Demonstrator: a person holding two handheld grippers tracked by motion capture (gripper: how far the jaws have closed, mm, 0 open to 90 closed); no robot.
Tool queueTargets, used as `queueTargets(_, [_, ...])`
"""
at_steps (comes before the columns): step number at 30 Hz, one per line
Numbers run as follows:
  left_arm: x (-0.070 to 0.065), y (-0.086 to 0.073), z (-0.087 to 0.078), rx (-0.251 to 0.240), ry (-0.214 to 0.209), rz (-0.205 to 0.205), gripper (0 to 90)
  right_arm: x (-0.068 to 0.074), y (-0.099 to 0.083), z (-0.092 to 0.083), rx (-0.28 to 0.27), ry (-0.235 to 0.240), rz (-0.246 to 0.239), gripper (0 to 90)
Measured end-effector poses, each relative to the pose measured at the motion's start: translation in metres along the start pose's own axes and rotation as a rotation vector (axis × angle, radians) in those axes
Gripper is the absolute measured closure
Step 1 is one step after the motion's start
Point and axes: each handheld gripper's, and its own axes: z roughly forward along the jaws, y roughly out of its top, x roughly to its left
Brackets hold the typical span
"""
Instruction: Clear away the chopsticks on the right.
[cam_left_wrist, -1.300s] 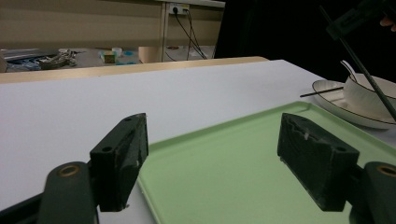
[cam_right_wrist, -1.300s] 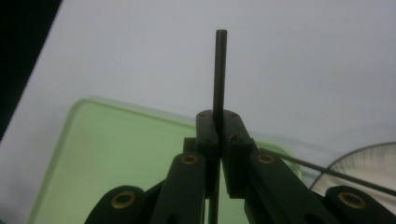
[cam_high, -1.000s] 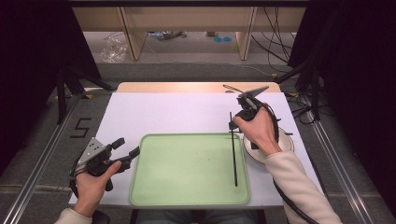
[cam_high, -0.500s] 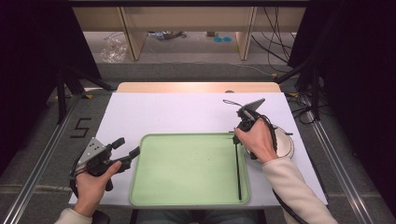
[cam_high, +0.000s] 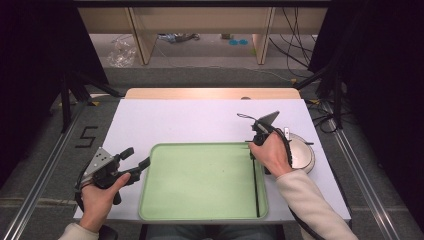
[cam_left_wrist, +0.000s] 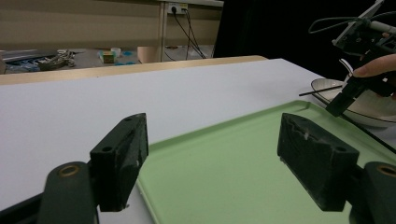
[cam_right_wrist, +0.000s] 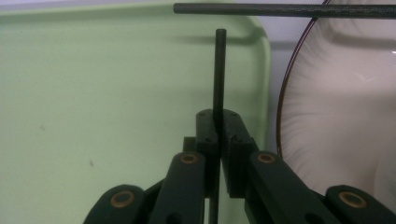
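R gripper (cam_high: 253, 141) sits at the tray's 2 o'clock corner, its black fingers pinched tight on a thin black chopstick (cam_high: 256, 187), a straight, matte, round-section rod; in the right gripper view the chopstick (cam_right_wrist: 218, 74) pokes up from between the closed pads, blunt end above the tray floor. In the high view the rod runs along the inside of the tray's 3 o'clock wall, down toward the 5 o'clock corner, low over or on the tray – can't tell if it touches. Tray (cam_high: 200, 150) is pale green plastic, rectangular w/ rounded corners and a raised lip, smooth w/ a few dark specks, lying at the 6 o'clock side of a white, flat sheet (cam_high: 175, 120) that covers the counter (cam_high: 200, 93), whose light wood edge shows at 12 o'clock. Just beside the tray at 3 o'clock is a round, shallow cream bowl (cam_high: 302, 152), glossy w/ a thin dark rim; a 2nd black chopstick (cam_right_wrist: 280, 10) lies across its rim, well seen in the right gripper view. L gripper (cam_high: 136, 159) rests at the tray's 9 o'clock edge, held in the person's hand, fingers spread wide w/ nothing between them; in the left gripper view the blocky black pads (cam_left_wrist: 122, 163) straddle the tray's near corner, grey triangular plate on top
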Motion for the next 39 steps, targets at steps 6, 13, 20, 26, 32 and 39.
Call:
queueTargets(6, [0.0,0.0,0.0,0.0,0.0,0.001,24.7,0.002,-0.001,0.005,0.001,-0.023,-0.002,87.6])
queueTargets(13, [0.0,0.0,0.0,0.0,-0.002,0.004,24.8,0.005,-0.002,0.014,0.015,-0.049,0.015,82.6])
queueTargets(20, [0.0,0.0,0.0,-0.004,-0.001,-0.001,24.8,0.006,-0.002,0.006,0.0,-0.027,-0.036,78.1])
queueTargets(26, [0.0,0.0,0.0,-0.002,-0.003,0.005,24.8,0.006,-0.004,-0.016,-0.16,-0.016,-0.538,67.8])
queueTargets(32, [0.0,0.0,0.0,-0.004,0.001,0.0,24.8,0.014,-0.007,-0.026,-0.295,-0.176,-1.003,57.8])
queueTargets(39, [0.0,0.0,0.0,-0.004,-0.002,0.004,24.8,0.011,0.001,-0.022,-0.268,-0.291,-1.282,51.6])
